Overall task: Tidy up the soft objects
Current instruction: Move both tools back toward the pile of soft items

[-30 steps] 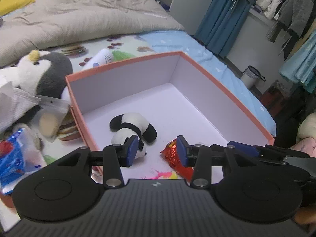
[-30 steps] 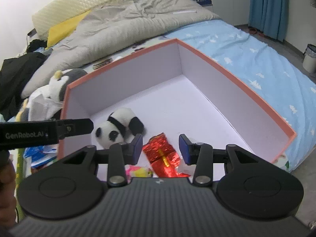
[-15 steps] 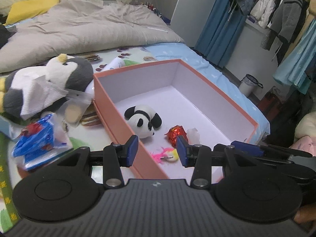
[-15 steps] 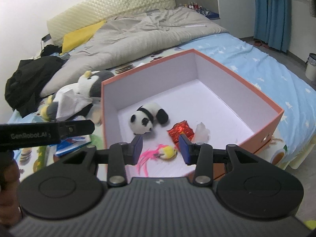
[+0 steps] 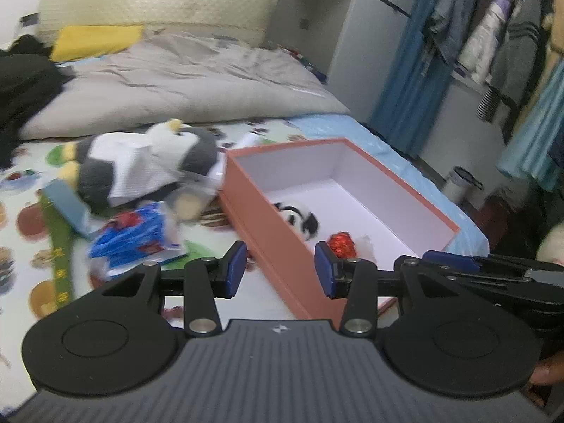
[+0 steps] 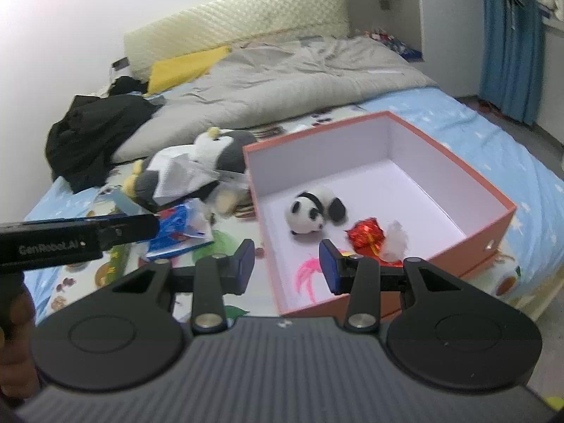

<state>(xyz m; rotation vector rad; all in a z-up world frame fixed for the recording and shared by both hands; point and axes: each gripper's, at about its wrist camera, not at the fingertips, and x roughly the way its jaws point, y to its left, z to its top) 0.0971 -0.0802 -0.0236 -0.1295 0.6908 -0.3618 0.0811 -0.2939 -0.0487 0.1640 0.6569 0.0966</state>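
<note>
An orange box (image 6: 500,218) (image 5: 268,218) with a white inside sits on the bed. In it lie a small panda plush (image 6: 312,208) (image 5: 299,216), a red foil item (image 6: 366,234) (image 5: 341,243), a white fluffy piece (image 6: 396,239) and a pink feathery toy (image 6: 306,271). A grey and white penguin plush (image 6: 208,165) (image 5: 141,165) lies left of the box under a white cloth. My left gripper (image 5: 278,269) and right gripper (image 6: 286,266) are both open and empty, held back from the box's near corner.
Blue packets (image 5: 134,239) (image 6: 181,229) and a clear bag (image 5: 190,197) lie beside the penguin. A grey duvet (image 6: 282,81), a yellow pillow (image 6: 183,67) and black clothes (image 6: 95,134) lie further back. A bin (image 5: 461,183) and hanging clothes (image 5: 500,49) stand to the right.
Both grippers have pulled back and up from inside the box. The box now looks smaller and the penguin and packets have come into view. Both stay open.
</note>
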